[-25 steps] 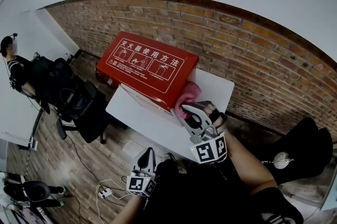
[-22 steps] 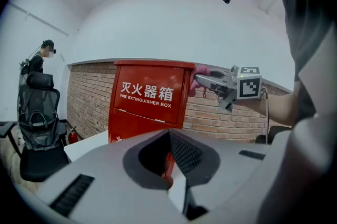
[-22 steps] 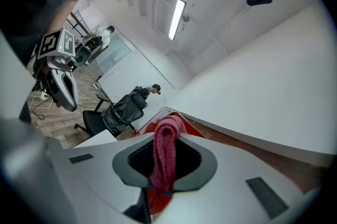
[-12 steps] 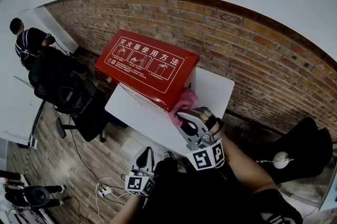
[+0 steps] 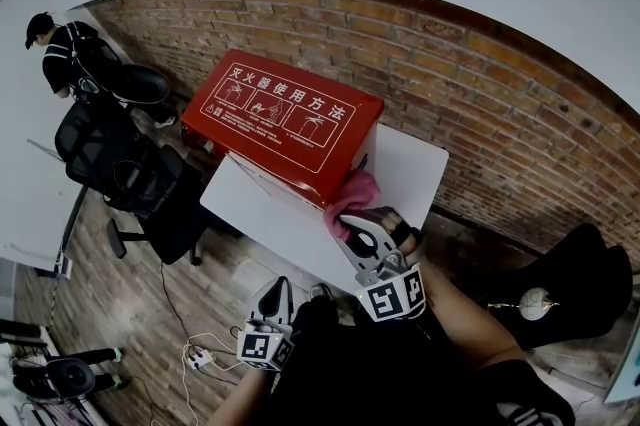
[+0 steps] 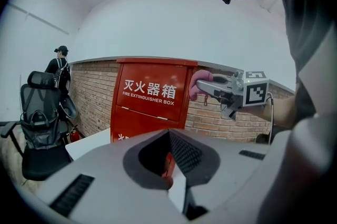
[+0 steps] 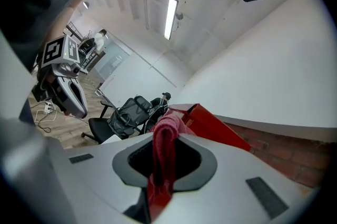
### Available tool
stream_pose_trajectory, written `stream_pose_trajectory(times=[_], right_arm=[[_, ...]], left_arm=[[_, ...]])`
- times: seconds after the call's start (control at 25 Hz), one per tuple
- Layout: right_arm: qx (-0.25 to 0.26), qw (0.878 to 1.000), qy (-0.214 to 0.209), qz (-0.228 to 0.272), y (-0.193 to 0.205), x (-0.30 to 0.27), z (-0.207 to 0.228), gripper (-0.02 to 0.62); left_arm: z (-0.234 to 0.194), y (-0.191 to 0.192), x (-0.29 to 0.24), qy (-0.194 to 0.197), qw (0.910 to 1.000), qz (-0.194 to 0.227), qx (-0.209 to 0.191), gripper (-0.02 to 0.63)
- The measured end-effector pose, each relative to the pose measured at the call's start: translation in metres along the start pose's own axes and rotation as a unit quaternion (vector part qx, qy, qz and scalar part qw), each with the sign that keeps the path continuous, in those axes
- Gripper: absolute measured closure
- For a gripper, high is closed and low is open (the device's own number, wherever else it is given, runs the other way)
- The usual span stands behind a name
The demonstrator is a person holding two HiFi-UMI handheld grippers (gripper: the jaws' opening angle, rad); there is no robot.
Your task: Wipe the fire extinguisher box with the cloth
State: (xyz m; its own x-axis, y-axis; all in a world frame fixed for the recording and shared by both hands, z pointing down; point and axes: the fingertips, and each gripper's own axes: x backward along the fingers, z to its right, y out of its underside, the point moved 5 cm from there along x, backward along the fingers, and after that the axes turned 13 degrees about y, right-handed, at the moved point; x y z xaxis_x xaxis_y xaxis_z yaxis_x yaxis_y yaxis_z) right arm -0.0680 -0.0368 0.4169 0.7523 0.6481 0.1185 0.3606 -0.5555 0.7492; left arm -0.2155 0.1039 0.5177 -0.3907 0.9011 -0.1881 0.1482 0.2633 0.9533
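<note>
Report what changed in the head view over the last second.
The right tool, shut on the cloth, drew the cloth a little down the box's near corner, toward the person holding it. In the background, a person moved from the left edge to further back, beyond the chair. The box stayed put, and so did the left tool, held low and shut on nothing.

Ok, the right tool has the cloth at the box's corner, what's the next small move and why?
Probably push the right tool forward so the pink cloth drags across the top of the fire extinguisher box: the cloth sits only at its near right corner, with the printed panel beyond.
</note>
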Motion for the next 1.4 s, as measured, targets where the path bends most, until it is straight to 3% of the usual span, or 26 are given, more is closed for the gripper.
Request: stream_pose_trajectory(times=[1.4], right_arm=[[-0.054, 0.993, -0.082, -0.062, 0.084, 0.009, -0.067, 0.529]], left_arm=[[-0.005, 0.002, -0.005, -0.008, 0.9998, -0.014, 0.008, 0.589]])
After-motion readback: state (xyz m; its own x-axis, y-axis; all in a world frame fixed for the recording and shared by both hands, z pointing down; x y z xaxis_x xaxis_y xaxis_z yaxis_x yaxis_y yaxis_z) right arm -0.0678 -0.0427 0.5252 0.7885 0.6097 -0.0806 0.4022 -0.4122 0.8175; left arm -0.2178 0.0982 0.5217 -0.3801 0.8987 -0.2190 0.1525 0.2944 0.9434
